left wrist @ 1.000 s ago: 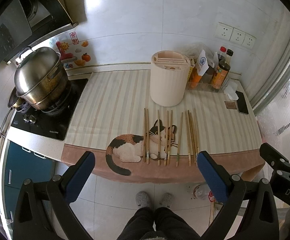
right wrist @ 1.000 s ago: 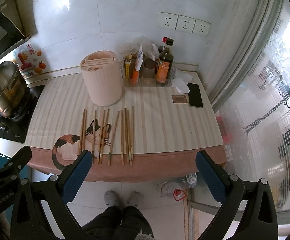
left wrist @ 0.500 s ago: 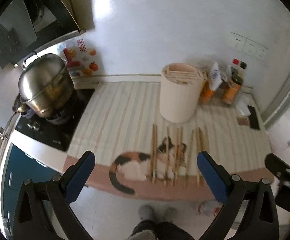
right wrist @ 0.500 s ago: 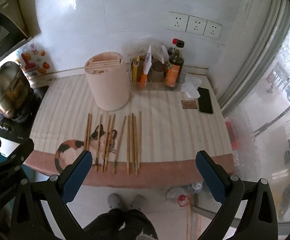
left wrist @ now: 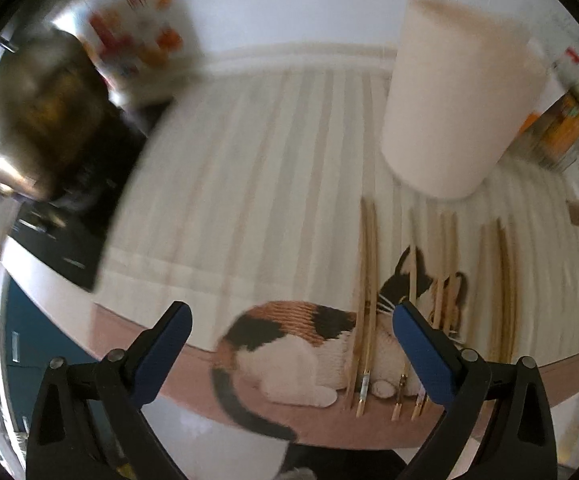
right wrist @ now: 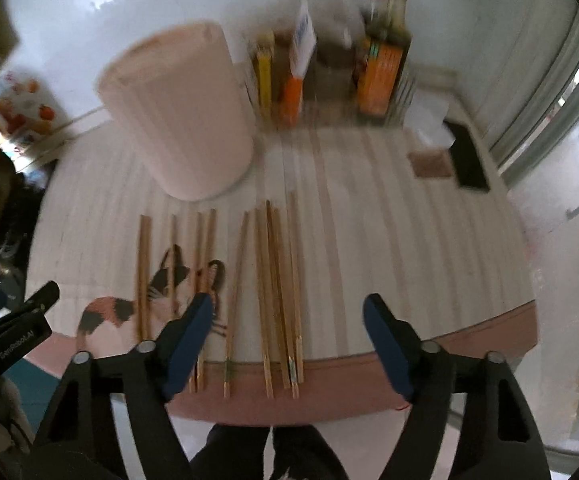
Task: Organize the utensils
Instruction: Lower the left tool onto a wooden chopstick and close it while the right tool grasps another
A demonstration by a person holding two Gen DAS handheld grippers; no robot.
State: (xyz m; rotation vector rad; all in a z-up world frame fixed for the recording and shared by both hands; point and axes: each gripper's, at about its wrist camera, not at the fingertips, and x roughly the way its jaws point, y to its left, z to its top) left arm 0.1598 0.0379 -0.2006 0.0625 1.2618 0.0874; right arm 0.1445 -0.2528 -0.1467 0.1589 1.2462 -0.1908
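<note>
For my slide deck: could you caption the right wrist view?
Open right gripper poised above chopsticks lying in a row on the cat-print mat, pink holder behind.

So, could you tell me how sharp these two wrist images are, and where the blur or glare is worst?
Left wrist view: heavy motion smear on the steel pot and the wall sticker, the chopsticks softer but readable, the left gripper crisp. Right wrist view: the sauce bottles and utensil holder streaked, window glare along the right edge, the right gripper sharp.

Wooden chopsticks (right wrist: 277,280) lie on a matt woven mat (right wrist: 369,240) beside a smooth plastic-looking holder (right wrist: 181,116)
</note>
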